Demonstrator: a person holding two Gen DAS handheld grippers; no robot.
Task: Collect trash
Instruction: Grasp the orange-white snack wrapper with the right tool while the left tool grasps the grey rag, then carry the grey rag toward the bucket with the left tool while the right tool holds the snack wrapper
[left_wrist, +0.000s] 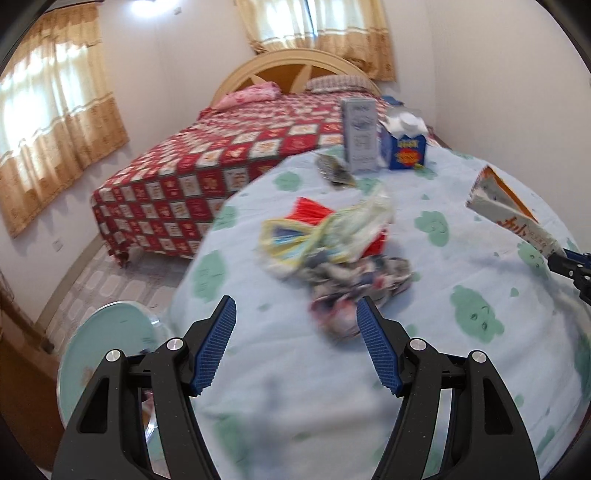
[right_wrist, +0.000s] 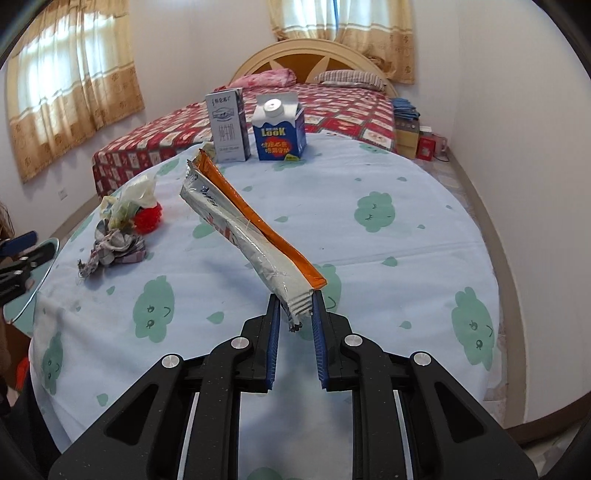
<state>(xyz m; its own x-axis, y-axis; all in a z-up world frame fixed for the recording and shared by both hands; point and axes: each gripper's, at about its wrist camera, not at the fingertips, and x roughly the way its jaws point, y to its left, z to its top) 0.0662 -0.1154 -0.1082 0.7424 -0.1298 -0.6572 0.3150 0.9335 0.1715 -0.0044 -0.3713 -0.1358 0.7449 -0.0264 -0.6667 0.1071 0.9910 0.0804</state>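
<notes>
Right wrist view: the right gripper (right_wrist: 295, 308) has its fingers narrowed onto the crimped end of a long silver-and-orange wrapper (right_wrist: 243, 225). The wrapper is pinched between both blue pads and rises off the tablecloth (right_wrist: 369, 258), slanting away to the left. This view alone shows the grip itself; the left wrist view shows only the wrapper's far part (left_wrist: 506, 206) at its right edge, with the tips of the right gripper below it.

Left wrist view: the left gripper (left_wrist: 295, 314) has its fingers spread wide and holds nothing. A crumpled cloth wad (left_wrist: 354, 284) lies on the tablecloth (left_wrist: 443, 258) just ahead of the fingertips, near the right pad; contact cannot be determined because the view is blurred. Beyond the wad lie a plastic bag (left_wrist: 354, 221) and a red item (left_wrist: 310, 210), touching one another. A round teal disc (left_wrist: 107, 350) shows at lower left, off the table edge.

At the far table edge stand a grey carton (right_wrist: 227, 125) and a blue carton (right_wrist: 280, 129), side by side. Behind them is a bed (right_wrist: 351, 107) with a red patterned cover.
</notes>
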